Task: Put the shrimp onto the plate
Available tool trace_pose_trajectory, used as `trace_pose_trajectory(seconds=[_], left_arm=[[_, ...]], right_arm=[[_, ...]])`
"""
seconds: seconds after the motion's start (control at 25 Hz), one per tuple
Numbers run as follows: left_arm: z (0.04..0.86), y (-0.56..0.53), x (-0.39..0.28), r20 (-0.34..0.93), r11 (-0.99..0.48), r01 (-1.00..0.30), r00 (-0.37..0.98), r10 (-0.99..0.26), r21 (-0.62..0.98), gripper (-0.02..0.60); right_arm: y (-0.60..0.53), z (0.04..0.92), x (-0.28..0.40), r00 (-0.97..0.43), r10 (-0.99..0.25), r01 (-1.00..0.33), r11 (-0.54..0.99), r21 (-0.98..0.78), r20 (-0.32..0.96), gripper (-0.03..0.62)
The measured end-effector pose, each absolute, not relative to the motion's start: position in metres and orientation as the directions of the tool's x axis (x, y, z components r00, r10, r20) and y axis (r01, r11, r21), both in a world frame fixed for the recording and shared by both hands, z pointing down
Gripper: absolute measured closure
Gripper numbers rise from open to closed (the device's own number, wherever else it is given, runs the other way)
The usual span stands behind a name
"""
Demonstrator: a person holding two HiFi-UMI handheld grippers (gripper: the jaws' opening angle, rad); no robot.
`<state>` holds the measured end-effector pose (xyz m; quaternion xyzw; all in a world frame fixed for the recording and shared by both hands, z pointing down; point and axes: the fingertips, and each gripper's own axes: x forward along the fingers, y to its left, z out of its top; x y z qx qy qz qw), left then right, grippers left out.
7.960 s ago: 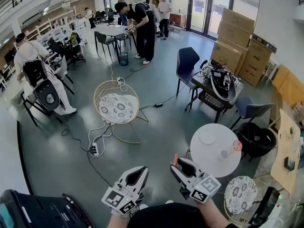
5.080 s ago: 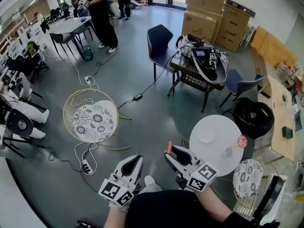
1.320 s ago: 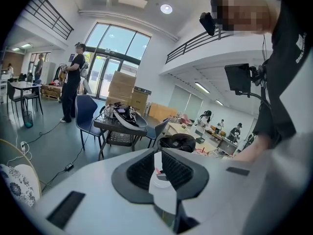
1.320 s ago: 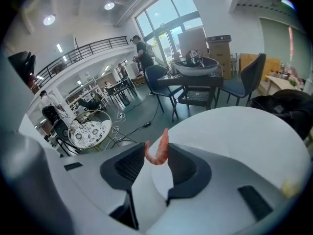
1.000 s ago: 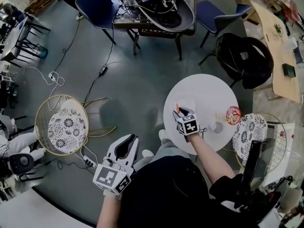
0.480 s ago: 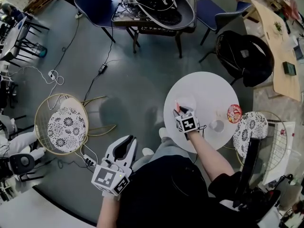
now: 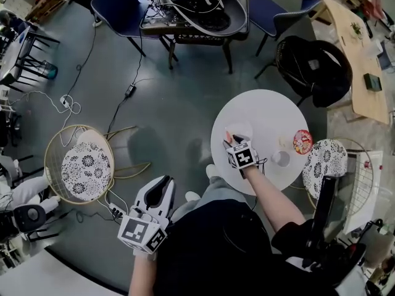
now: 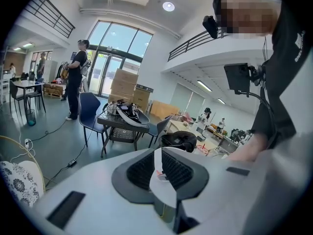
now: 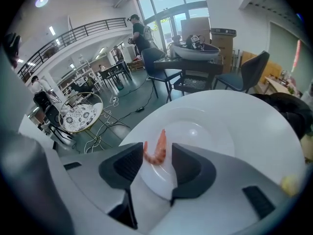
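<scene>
A small white plate point(image 7: 242, 128) sits at the left side of a round white table point(image 7: 271, 110). My right gripper point(image 7: 230, 140) reaches over the plate's near edge. In the right gripper view the orange shrimp point(image 9: 156, 148) lies curled on the plate point(image 9: 205, 131) between the jaws of the right gripper point(image 9: 157, 156). The jaws are opening, and a gap shows on each side of the shrimp. My left gripper point(image 7: 164, 184) hangs low at the left above the floor, away from the table. The left gripper point(image 8: 158, 155) shows only a narrow gap with nothing in it.
On the table's right side stand a red-lidded tub point(image 7: 302, 141) and a white cup point(image 7: 281, 158). Wire chairs with patterned cushions point(image 7: 79, 163) point(image 7: 325, 165) flank me. A black bag point(image 7: 315, 63) rests beyond the table. Cables and a power strip point(image 7: 114, 209) lie on the floor.
I have walked up to the round table with the shrimp in the right gripper. The right gripper has come down over the plate and its jaws have widened. The left gripper stays low.
</scene>
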<state>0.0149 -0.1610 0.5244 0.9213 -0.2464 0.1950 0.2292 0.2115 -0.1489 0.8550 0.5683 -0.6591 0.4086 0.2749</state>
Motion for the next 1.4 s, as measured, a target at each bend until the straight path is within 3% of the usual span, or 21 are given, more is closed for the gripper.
trace_pose_trajectory(seconds=[0.8,1.16,1.4], left_arm=[[0.509,-0.157,0.005,0.386,-0.786,-0.521,0.835,-0.391,0.333,0.554],[0.494,-0.159,-0.009,0.307,-0.792,-0.494,0.864,-0.4,0.358,0.554],[0.479,-0.162,-0.026,0.252,-0.792,-0.483,0.875,-0.414,0.373,0.554]], right_arm=[[-0.152,0.76,0.215,-0.165,-0.668,-0.977,0.011,-0.213,0.725,0.413],[-0.15,0.672,0.168,-0.229,-0.747,-0.965,0.091,-0.245,0.624,0.417],[-0.15,0.602,0.12,-0.297,-0.792,-0.947,0.17,-0.274,0.533,0.46]])
